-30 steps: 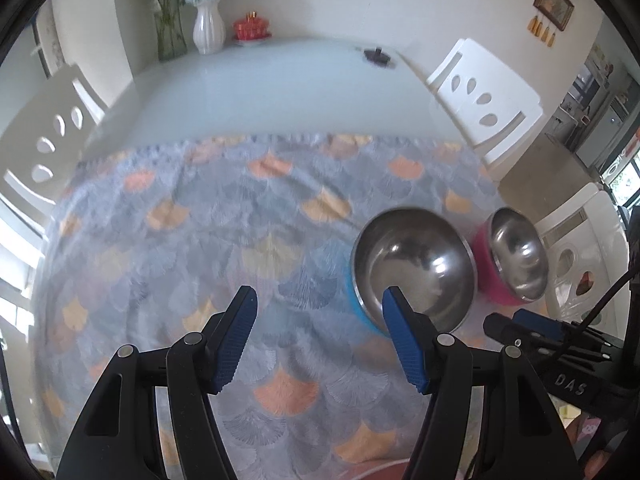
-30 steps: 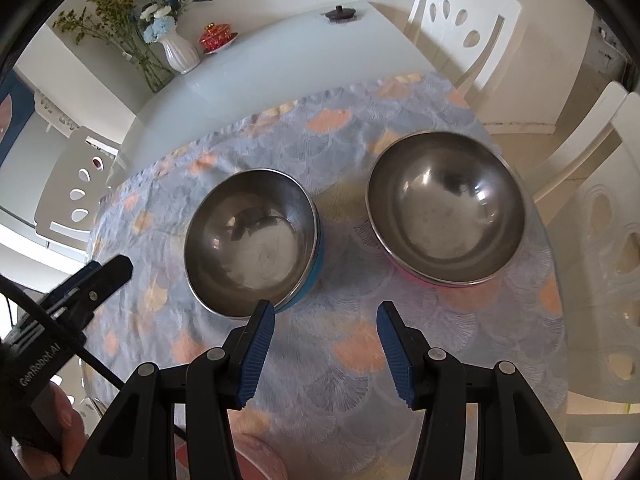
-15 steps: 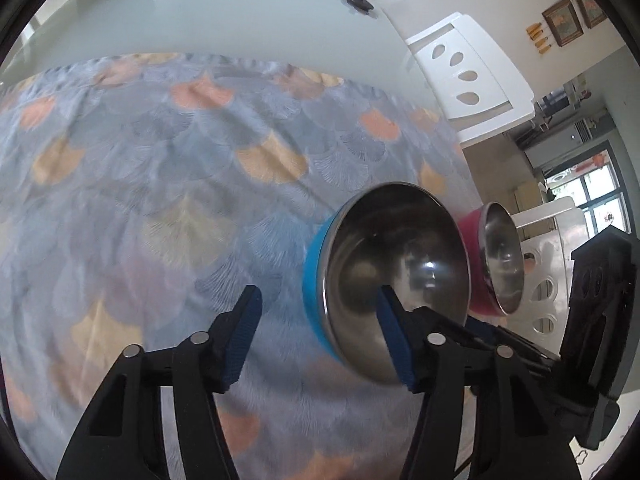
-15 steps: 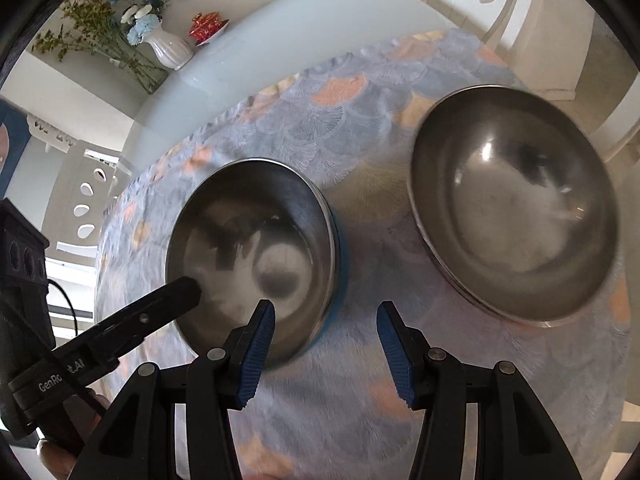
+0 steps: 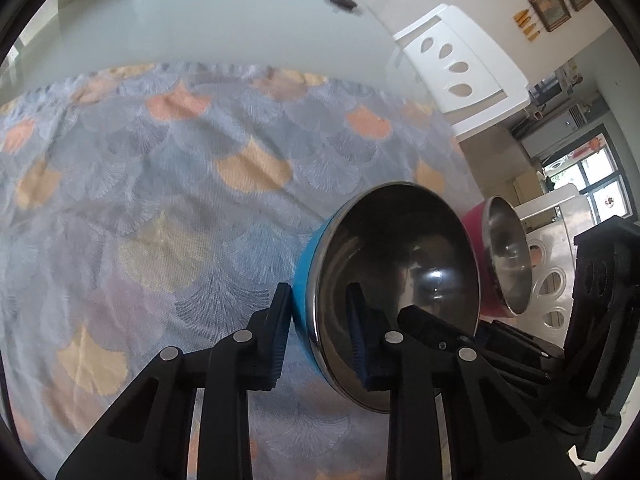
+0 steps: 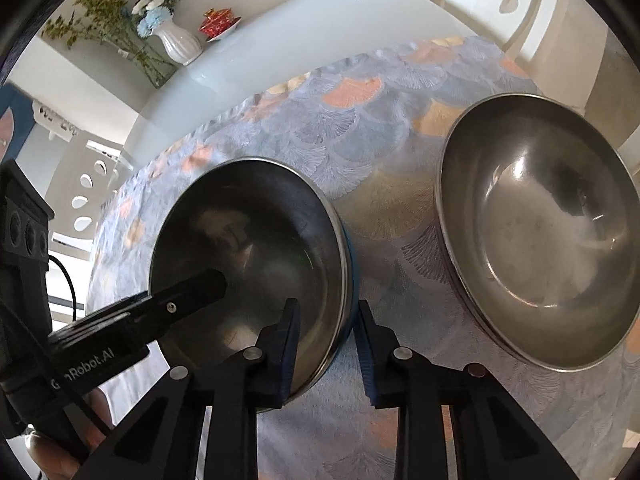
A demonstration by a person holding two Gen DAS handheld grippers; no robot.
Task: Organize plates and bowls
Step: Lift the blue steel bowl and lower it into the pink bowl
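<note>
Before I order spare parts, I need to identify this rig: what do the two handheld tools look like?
Both are matte black plastic. The left tool and right tool each have two angular fingers with silver rivets and ribbed blue pads. From the right wrist camera, the left tool's body carries white "GenRobot.AI" lettering, and a thin black cable loops behind it.

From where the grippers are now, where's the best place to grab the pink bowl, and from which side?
Probably by its thin steel rim: the pink bowl sits upright and open on the cloth, with walls too wide to span. Put one finger inside, one outside, at the near edge. Both the right gripper and left gripper already straddle the blue bowl rim like this.
</note>
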